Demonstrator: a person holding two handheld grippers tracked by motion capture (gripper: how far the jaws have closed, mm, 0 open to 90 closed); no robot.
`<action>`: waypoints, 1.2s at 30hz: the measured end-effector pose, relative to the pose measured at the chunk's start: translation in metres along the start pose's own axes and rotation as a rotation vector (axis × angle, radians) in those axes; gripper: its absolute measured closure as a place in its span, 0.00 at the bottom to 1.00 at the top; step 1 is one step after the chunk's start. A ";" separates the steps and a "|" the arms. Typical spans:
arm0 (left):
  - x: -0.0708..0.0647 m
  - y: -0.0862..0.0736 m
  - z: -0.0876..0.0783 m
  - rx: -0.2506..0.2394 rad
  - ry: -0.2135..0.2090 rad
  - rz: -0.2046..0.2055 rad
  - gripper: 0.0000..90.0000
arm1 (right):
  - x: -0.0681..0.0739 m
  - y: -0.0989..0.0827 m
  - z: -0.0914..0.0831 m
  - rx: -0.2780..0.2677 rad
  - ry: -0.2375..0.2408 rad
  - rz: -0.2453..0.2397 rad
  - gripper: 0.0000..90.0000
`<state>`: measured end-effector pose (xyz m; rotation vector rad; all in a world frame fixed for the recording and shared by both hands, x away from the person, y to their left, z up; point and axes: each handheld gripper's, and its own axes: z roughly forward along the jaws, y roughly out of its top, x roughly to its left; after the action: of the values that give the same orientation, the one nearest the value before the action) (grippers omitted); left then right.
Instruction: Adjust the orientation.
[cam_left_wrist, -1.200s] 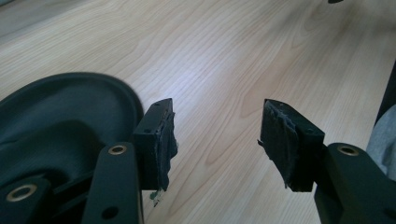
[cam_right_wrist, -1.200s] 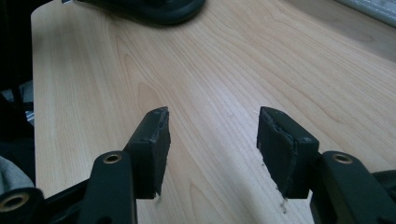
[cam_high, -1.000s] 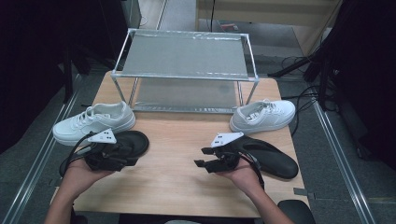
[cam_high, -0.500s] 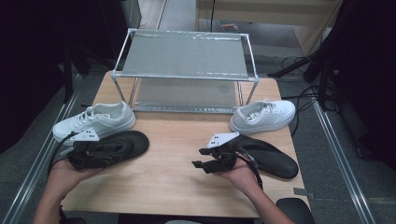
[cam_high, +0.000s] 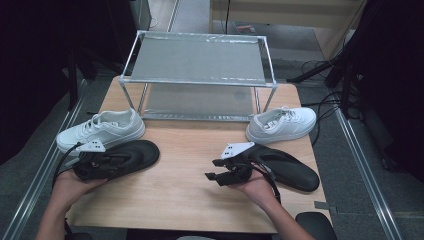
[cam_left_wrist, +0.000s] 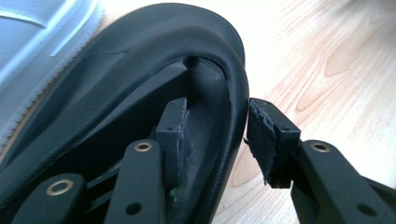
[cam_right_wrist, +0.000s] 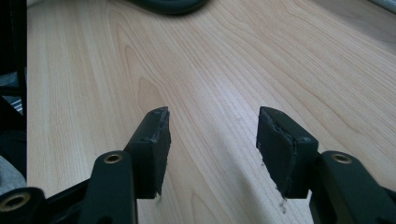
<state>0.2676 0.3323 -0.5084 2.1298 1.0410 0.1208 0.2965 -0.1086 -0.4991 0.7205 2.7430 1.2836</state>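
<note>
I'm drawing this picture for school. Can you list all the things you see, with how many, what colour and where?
white sneakers: 2, white, one at the table's left edge, one at the back right
black slippers: 2, black, one front left, one front right
shoe rack: 1, silver, two shelves, back of table
table: 1, light wood
left gripper: 1, black, jaws just been closing, either side of the left slipper's rim
right gripper: 1, black, open over bare wood
hands: 2, holding the grippers
</note>
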 end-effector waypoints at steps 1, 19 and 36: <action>0.001 -0.001 0.001 0.003 -0.014 0.000 0.67 | 0.000 0.000 0.000 0.001 0.000 0.000 0.51; -0.002 0.002 0.006 0.037 -0.030 0.066 0.83 | 0.001 0.000 0.002 0.003 0.005 -0.007 0.52; -0.022 0.019 -0.003 0.017 -0.042 0.054 0.91 | 0.000 0.000 0.002 0.005 -0.005 -0.001 0.52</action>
<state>0.2640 0.3109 -0.4886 2.1674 0.9638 0.0925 0.2965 -0.1070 -0.5002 0.7218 2.7438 1.2735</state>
